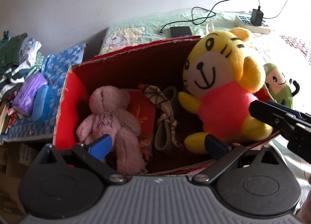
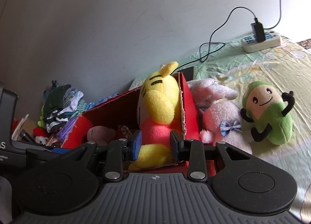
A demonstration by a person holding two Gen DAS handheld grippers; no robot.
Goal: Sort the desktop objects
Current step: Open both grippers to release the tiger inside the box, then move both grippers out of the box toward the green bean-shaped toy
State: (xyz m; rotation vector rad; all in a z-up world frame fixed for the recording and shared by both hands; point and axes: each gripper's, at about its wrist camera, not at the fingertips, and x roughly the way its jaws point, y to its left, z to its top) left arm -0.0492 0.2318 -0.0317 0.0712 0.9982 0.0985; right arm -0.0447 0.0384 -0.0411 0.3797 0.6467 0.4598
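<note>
Right gripper (image 2: 155,144) pinches yellow tiger plush (image 2: 161,103) at frame centre, inside red box (image 2: 191,107); let go low. Left gripper (image 1: 157,142) spread, empty.

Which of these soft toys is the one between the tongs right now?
The yellow tiger toy in the pink shirt, sitting in the red box. The right tongs straddle its body; the mauve bear lies untouched, and the green toy is outside.
</note>
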